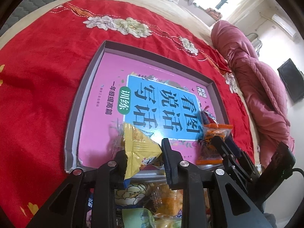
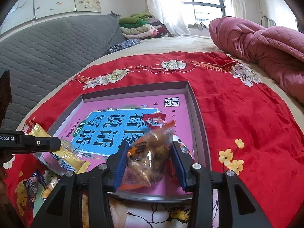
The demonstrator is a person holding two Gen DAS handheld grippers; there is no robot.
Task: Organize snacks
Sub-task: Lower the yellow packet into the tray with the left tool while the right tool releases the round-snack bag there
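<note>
A shallow grey tray (image 1: pixel 83 98) (image 2: pixel 197 117) lined with a pink and blue book cover lies on the red blanket. My left gripper (image 1: pixel 144 157) (image 2: pixel 47 143) is shut on a yellow snack packet (image 1: pixel 136 146) (image 2: pixel 62 155) over the tray's near left corner. My right gripper (image 2: pixel 150 146) (image 1: pixel 222 144) has blue pads and stands over the tray's near edge. An orange-and-clear snack packet (image 2: pixel 150 155) (image 1: pixel 214 138) sits between its jaws, leaning on the left pad with a gap at the right one. A small red packet (image 2: pixel 154 119) (image 1: pixel 207 115) lies in the tray just beyond.
Several loose snack packets (image 1: pixel 167 195) (image 2: pixel 34 188) lie on the red flowered blanket (image 1: pixel 38 76) in front of the tray. A rolled pink quilt (image 2: pixel 266 43) lies at the right, a grey padded headboard (image 2: pixel 47 47) at the left, and folded clothes (image 2: pixel 138 26) at the back.
</note>
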